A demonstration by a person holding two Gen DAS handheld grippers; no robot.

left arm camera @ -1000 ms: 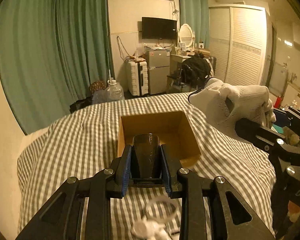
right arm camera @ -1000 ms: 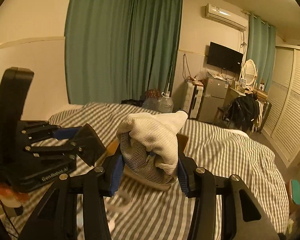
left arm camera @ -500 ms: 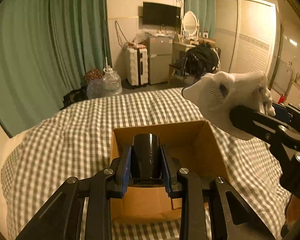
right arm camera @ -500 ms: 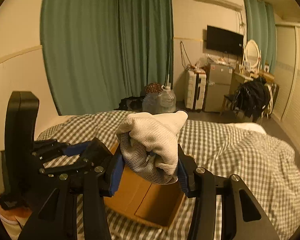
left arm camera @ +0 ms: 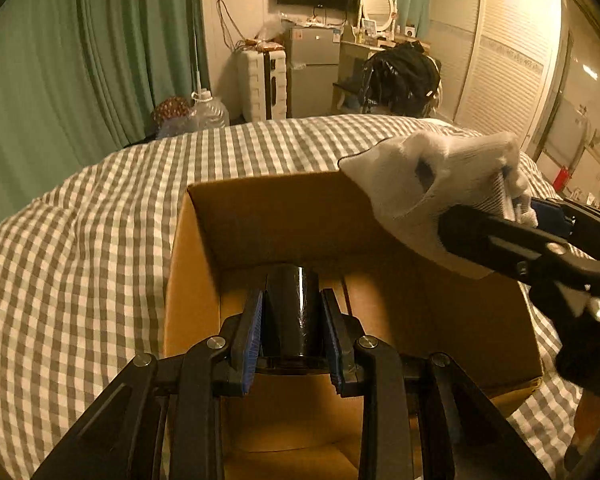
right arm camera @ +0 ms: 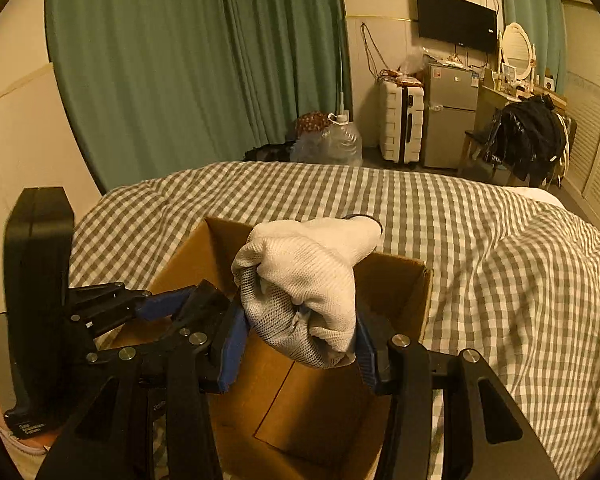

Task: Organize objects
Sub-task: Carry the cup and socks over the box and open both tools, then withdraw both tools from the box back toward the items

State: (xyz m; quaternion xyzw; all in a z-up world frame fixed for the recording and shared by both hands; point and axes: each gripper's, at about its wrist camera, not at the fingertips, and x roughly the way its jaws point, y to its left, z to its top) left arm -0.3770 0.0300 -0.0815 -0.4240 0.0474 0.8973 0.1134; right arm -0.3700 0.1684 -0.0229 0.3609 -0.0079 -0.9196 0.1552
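Observation:
An open brown cardboard box (left arm camera: 268, 216) (right arm camera: 411, 292) sits on the checked bedspread. My left gripper (left arm camera: 292, 312) is shut on a black cylinder (left arm camera: 294, 312) and holds it inside the box's opening. My right gripper (right arm camera: 298, 328) is shut on a bunched white glove (right arm camera: 311, 276) over the box's middle. In the left wrist view the white glove (left arm camera: 431, 184) and the right gripper's black fingers (left arm camera: 511, 240) hang over the box's right wall. The left gripper (right arm camera: 168, 304) shows at the left of the right wrist view.
The grey-and-white checked bedspread (left arm camera: 80, 248) (right arm camera: 499, 272) spreads around the box. Beyond the bed's foot stand green curtains (right arm camera: 180, 60), a water jug (right arm camera: 335, 140), a white suitcase (right arm camera: 401, 124), a small fridge (right arm camera: 451, 112) and a chair with a black bag (right arm camera: 527, 136).
Both grippers have moved forward and down over the bed with their loads. The box has grown from a distant shape to fill the lower frames, and both held things now hang over it.

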